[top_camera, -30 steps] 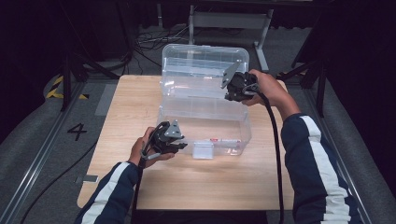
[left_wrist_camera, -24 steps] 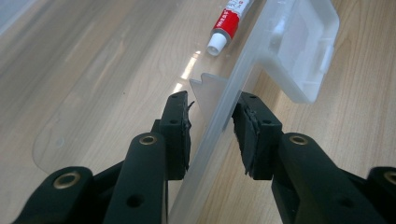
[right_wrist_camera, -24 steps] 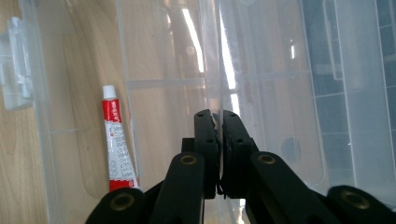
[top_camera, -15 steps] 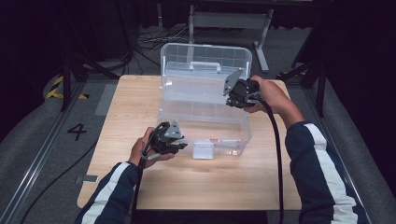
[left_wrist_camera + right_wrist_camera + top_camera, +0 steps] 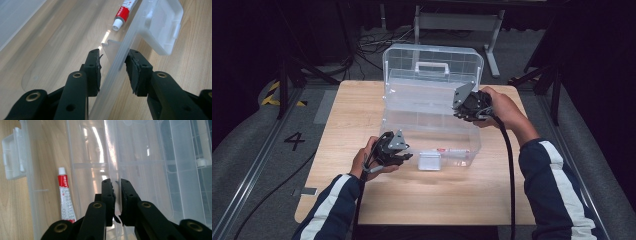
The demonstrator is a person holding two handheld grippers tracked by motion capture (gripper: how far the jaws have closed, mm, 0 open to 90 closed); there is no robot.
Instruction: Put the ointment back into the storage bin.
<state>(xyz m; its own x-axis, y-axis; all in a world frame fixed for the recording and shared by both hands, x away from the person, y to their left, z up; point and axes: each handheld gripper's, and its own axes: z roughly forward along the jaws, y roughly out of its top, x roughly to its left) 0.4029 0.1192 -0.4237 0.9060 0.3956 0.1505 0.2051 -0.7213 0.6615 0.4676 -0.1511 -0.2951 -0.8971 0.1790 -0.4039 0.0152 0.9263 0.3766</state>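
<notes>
The lid point(image 5: 432, 57) is up, standing at the back of the clear box point(image 5: 412, 107) in the middle of the bench point(image 5: 362, 100), so I judge the opening part as good as done. The latch point(image 5: 429, 161) hangs free on the front wall, low in the high view. Inside, a red and white tube point(image 5: 65, 195) lies on the box floor near that front wall. What is left, as I read it: let go of the lid and see whether it stays up, then deal with the tube.

My left gripper point(image 5: 407, 156) sits at the lower centre of the high view. Its fingers point(image 5: 93, 67) are partly closed over the front wall of the box, one pad inside and one outside, steadying it.

My right gripper point(image 5: 458, 112) is at the right end of the lid. Its fingers point(image 5: 107, 195) are a sliver apart with the thin clear edge between them. They have just been opening, so this grip is loosening.
</notes>
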